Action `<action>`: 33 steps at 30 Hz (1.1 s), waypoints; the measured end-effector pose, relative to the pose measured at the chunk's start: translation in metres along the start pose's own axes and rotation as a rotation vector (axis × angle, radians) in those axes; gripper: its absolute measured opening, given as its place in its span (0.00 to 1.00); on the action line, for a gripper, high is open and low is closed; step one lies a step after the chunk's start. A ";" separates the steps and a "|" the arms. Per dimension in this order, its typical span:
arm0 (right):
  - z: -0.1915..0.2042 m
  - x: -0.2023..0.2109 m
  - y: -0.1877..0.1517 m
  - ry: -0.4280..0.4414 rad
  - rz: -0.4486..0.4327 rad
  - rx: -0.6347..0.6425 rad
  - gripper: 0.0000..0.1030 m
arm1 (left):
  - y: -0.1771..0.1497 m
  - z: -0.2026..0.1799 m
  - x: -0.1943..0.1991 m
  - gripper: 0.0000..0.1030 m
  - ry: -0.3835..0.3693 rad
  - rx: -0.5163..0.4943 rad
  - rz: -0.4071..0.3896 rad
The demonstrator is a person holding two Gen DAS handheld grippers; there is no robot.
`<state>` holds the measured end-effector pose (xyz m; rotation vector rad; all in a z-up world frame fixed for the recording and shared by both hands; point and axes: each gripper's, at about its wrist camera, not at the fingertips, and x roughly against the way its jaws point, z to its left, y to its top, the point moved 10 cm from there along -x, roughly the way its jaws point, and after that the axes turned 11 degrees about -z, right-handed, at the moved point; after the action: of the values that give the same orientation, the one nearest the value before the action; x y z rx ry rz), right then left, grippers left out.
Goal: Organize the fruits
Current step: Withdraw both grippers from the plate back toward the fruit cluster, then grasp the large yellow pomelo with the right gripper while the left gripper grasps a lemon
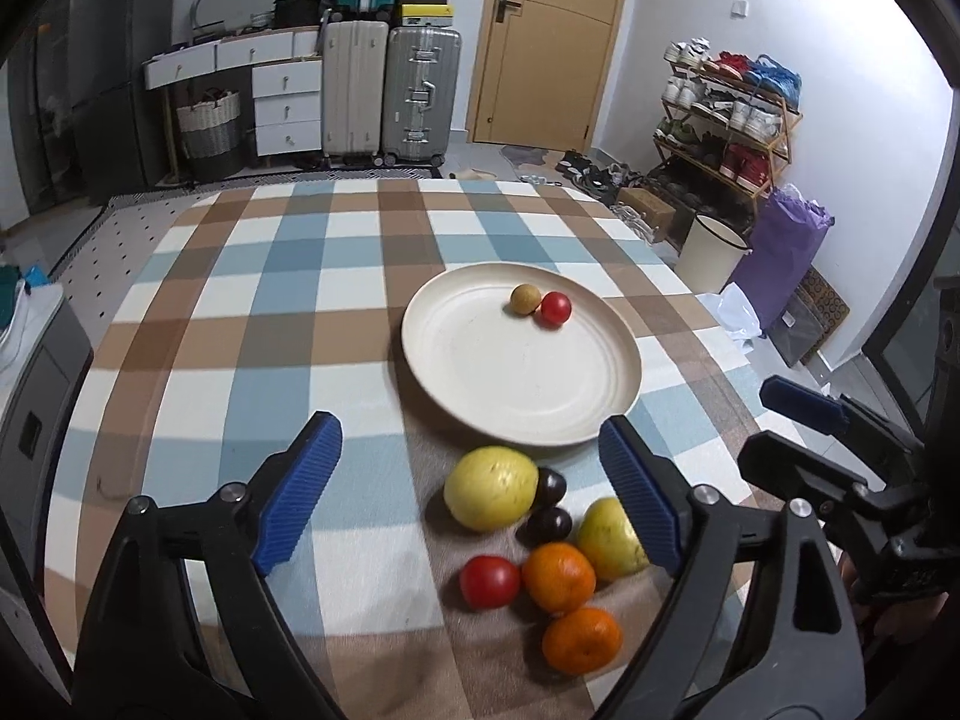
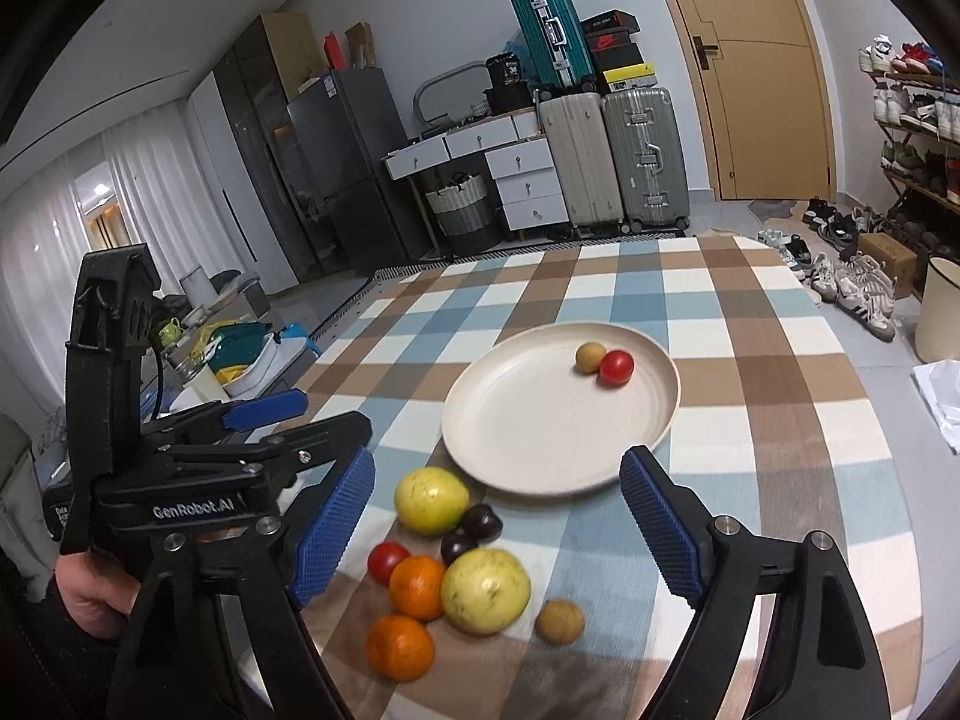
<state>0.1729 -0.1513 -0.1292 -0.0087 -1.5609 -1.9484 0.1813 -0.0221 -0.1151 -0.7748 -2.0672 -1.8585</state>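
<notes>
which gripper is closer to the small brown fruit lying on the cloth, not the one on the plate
Right. The small brown fruit lies between the open fingers of the right hand-held gripper. The left hand-held gripper hangs open over the pile's other side, farther away.

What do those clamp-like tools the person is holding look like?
Both the left gripper and right gripper are black plastic frames with silver bolts, their jaws faced with ribbed blue pads. One body reads "GenRobot.AI" in white.

Matt cream plate [image 1: 420, 330], woven checked tablecloth [image 1: 240, 312], seemingly ribbed-rubber tongs [image 1: 474, 498]
</notes>
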 end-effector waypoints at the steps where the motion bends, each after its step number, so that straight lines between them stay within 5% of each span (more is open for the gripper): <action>1: 0.001 0.002 -0.004 -0.002 0.005 0.001 0.84 | -0.003 0.002 0.002 0.86 0.002 0.002 0.002; 5: 0.002 0.004 -0.020 -0.005 0.030 -0.004 0.84 | -0.017 0.011 0.009 0.99 0.040 0.013 -0.004; 33: 0.006 -0.028 -0.085 0.010 0.180 0.003 0.79 | -0.078 0.034 -0.007 0.99 0.064 0.060 0.064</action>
<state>0.1532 -0.1252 -0.2124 -0.1332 -1.5023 -1.8027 0.1502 0.0066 -0.1889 -0.7477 -2.0249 -1.7564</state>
